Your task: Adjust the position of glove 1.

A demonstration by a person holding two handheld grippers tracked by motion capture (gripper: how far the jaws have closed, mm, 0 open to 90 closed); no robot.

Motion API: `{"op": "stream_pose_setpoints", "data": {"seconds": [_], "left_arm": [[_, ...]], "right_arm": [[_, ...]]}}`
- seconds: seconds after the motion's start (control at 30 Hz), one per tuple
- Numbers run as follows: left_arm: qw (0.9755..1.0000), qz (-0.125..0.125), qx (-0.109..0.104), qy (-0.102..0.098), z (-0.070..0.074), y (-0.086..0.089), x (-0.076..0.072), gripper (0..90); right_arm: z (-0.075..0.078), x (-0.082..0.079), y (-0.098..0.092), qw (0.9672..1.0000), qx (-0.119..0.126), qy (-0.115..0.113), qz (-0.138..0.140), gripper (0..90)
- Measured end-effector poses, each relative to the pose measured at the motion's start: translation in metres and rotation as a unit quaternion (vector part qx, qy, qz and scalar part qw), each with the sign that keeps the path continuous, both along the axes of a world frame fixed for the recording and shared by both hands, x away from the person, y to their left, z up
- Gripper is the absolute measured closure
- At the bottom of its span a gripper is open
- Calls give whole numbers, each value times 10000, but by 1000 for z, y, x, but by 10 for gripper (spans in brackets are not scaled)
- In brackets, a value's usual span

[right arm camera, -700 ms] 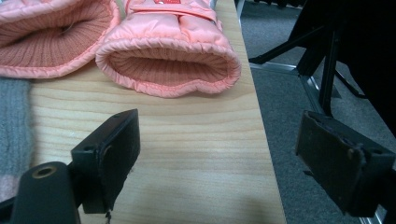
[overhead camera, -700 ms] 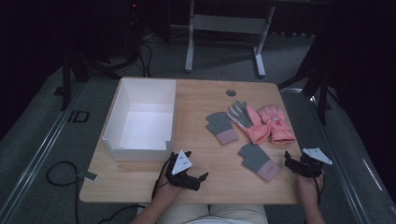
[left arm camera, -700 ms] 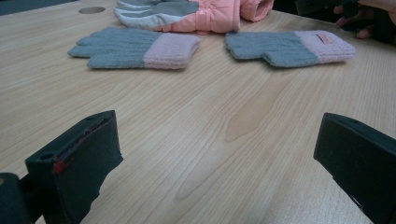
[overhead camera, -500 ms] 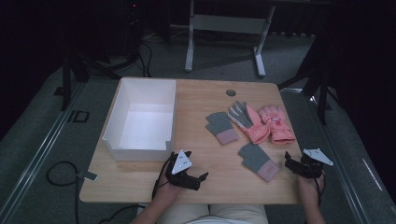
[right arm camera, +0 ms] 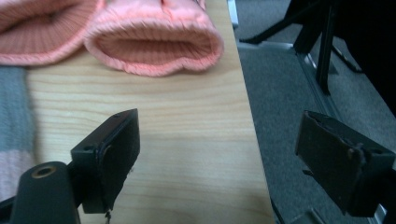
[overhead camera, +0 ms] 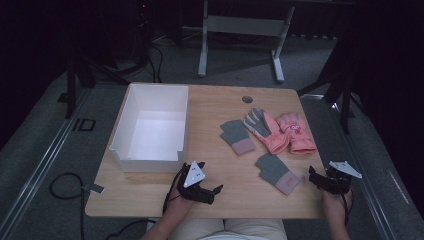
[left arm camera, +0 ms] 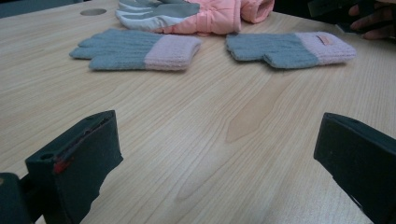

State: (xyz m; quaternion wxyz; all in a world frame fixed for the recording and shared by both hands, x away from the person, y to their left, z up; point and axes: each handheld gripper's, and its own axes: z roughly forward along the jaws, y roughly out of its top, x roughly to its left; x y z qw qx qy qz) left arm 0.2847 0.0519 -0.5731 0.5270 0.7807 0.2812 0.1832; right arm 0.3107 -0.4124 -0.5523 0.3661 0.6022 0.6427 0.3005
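High view: a pale wood-grain surface (overhead camera: 215, 115) carries a white rectangular box (overhead camera: 152, 127) with thin, smooth walls at about 9 o'clock from its middle. Four gloves lie at 3 o'clock: two padded pink gloves (overhead camera: 282, 131) touching side by side, one grey knit glove (overhead camera: 237, 136) with a pink cuff just beside them, and a second grey knit glove (overhead camera: 276, 172) nearer the person. The left gripper (overhead camera: 216, 190) rests at 6 o'clock, the right gripper (overhead camera: 314, 176) at 4 o'clock near the surface's edge; both have their fingers spread with nothing between them.

Left gripper view: the black, blocky fingers (left arm camera: 77, 163) stand wide apart above bare wood. The grey gloves lie flat and limp ahead, ribbed at the cuffs.

Right gripper view: the fingers (right arm camera: 112, 156) are spread, one over the wood, the other past the surface's edge. A pink glove's ribbed cuff opening (right arm camera: 154, 44) lies at 12 o'clock.

Risk, as I judge it: soft knit may bunch or slip from a shallow pinch, and the touching pink gloves could drag each other along.
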Motion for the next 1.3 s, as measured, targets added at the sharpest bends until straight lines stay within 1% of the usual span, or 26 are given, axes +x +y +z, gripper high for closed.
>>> {"op": "stream_pose_setpoints", "data": {"seconds": [0.03, 0.13, 0.2, 0.23, 0.3, 0.43, 0.53, 0.6, 0.7, 0.83, 0.9, 0.97, 1.03, 1.07, 1.13, 1.17, 1.3], "left_arm": [[10000, 2, 0, 0, 0, 0, 0, 2], [10000, 6, -2, 1, 0, 0, 0, 2], [10000, 16, 18, -25, 0, 0, -1, 2], [10000, 15, 24, -34, 0, 0, -1, 2], [10000, 20, 29, -46, 0, -1, -1, 2], [10000, 18, 36, -53, 0, -1, -1, 2], [10000, 20, 35, -37, 0, -1, -1, 2], [10000, 22, 30, -19, 0, -1, 0, 2], [10000, 3, 16, 26, 0, -1, 1, 2], [10000, 18, 4, 24, 0, 0, 0, 2], [10000, 24, 1, 12, 0, 0, 0, 2], [10000, 32, 11, 4, 0, 0, 0, 2], [10000, 56, 19, -5, 0, -1, 0, 2], [10000, 67, 21, -17, 0, -1, -1, 2], [10000, 59, 40, -21, 0, -1, 0, 2], [10000, 45, 45, -22, 0, -1, -1, 2], [10000, -6, 52, -27, 0, -2, -1, 2]], "right_arm": [[0, 0, -1, 10000, -8, 15, 0, 139], [6, 2, -2, 9998, -193, -14, -35, 139], [15, 2, -4, 9998, -160, -62, -29, 139], [18, 2, -4, 9999, -134, -54, -38, 139], [23, 3, -4, 10000, 0, 3, 52, 135], [28, 7, -3, 9998, -44, 140, 122, 131], [31, 9, -2, 9996, -32, 233, 144, 122], [34, 10, 0, 9995, 12, 255, 181, 121], [39, 11, 3, 9994, -24, 253, 232, 126], [48, 16, 8, 9993, -22, 270, 249, 137], [54, 19, 10, 9989, 62, 295, 353, 146], [60, 23, 11, 9981, 190, 421, 409, 147], [65, 27, 12, 9964, 438, 530, 505, 148], [68, 28, 14, 9959, 521, 517, 533, 148], [73, 32, 18, 9964, 457, 449, 553, 138], [76, 33, 21, 9963, 467, 420, 578, 138], [91, 38, 32, 9944, 645, 312, 776, 126]]}}
